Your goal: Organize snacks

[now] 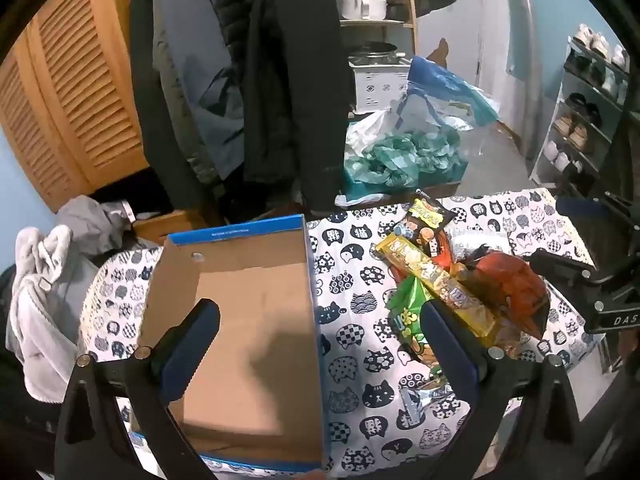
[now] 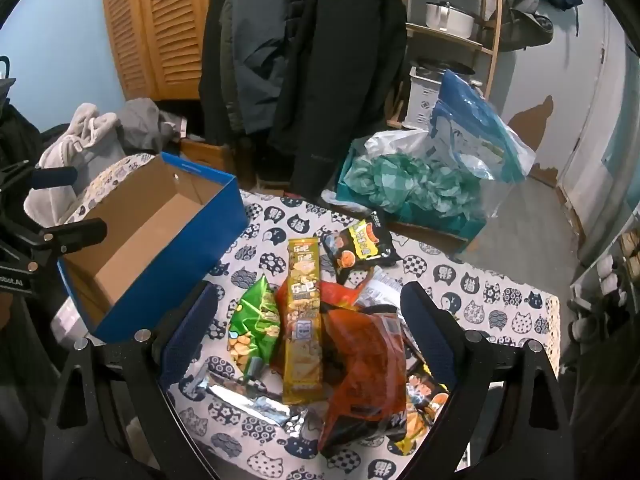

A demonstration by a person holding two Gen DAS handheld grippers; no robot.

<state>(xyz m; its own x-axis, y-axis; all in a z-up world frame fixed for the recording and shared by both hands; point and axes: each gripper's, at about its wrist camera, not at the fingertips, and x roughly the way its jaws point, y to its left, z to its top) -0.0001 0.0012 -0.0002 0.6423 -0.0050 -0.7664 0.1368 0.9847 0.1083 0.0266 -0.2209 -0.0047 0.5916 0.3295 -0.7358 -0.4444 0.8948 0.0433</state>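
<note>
An empty blue cardboard box (image 1: 256, 320) (image 2: 160, 236) stands on the left of the cat-print tablecloth (image 1: 352, 280) (image 2: 480, 292). A pile of snack packs lies to its right: a long yellow pack (image 2: 304, 320) (image 1: 436, 280), a green bag (image 2: 256, 320) (image 1: 408, 312), an orange-red bag (image 2: 364, 372) (image 1: 516, 284), a black-and-yellow pack (image 2: 360, 248) (image 1: 424, 220) and a silver wrapper (image 2: 256, 400). My left gripper (image 1: 320, 316) is open and empty above the box's right wall. My right gripper (image 2: 308, 308) is open and empty, hovering over the pile.
Dark coats (image 1: 248, 80) hang behind the table. A blue plastic bag and teal wrapping (image 2: 420, 176) sit in a bin beyond the far edge. Grey clothes (image 1: 40, 280) lie to the left. A shoe rack (image 1: 588, 112) stands at the right, with louvred wooden doors (image 2: 160, 28) behind.
</note>
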